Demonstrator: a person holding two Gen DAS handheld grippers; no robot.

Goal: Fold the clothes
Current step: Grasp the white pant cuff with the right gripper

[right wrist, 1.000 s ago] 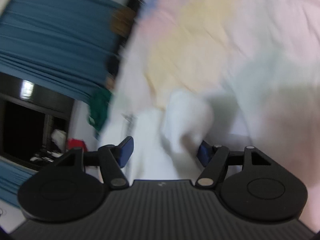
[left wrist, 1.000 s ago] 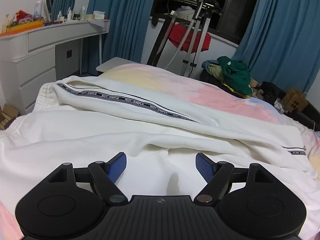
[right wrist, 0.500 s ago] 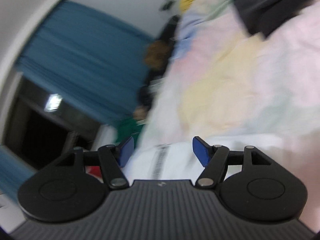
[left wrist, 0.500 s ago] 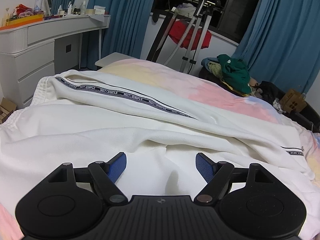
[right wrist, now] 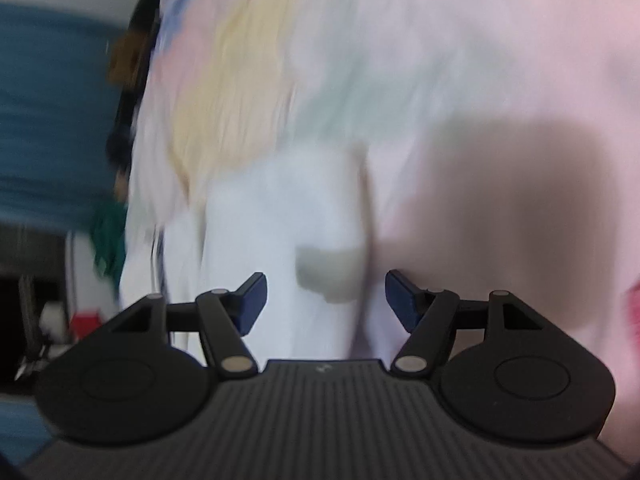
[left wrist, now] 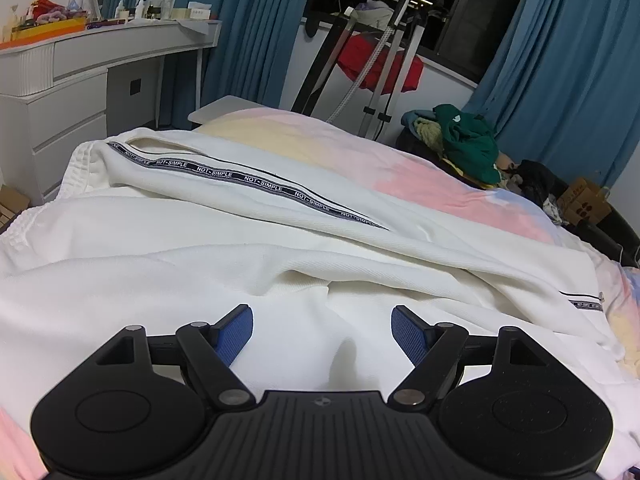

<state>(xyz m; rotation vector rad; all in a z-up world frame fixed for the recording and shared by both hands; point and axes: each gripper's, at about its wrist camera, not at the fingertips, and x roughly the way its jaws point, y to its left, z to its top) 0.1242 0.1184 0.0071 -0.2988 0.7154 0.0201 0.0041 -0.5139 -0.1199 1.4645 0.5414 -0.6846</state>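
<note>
On the pastel bed (left wrist: 420, 184), rumpled white trousers (left wrist: 200, 248) with a lettered stripe lie beneath both spread, empty tools.

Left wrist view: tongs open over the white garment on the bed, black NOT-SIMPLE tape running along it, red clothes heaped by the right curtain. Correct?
One thing is off: the heap of clothes by the right curtain is green, not red, as the left wrist view shows. The rest holds: the left tongs are open over the white garment, with the black NOT-SIMPLE tape along it.

You see white trousers (left wrist: 248, 248) with a dark lettered stripe (left wrist: 256, 180) on a pink-and-yellow bed (left wrist: 360, 160), before blue curtains (left wrist: 260, 28).
</note>
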